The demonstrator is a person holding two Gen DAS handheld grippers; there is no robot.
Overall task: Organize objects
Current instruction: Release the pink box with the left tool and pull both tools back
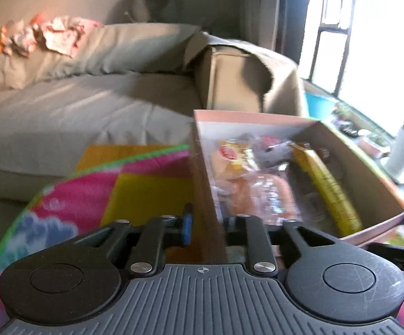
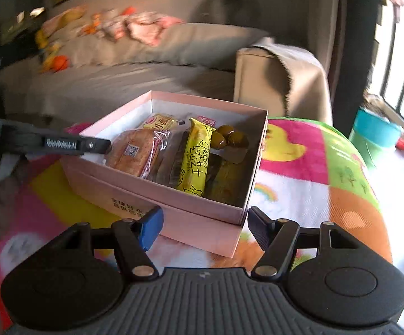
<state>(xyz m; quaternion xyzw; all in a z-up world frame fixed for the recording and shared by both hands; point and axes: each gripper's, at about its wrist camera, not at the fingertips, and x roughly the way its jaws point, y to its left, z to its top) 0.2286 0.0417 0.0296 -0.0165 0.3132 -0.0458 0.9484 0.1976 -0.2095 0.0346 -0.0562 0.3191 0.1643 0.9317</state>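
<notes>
Pink snack box on patterned mat; left gripper released, straddling its wall; right gripper released near its corner; sofa behind.

Your right gripper stands open at the pink box's near corner; snacks fill the box.

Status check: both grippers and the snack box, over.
Right gripper open, empty, just short of pink box. Left gripper straddling box's side wall, grip unclear. Snacks inside; no obstruction seen.
</notes>
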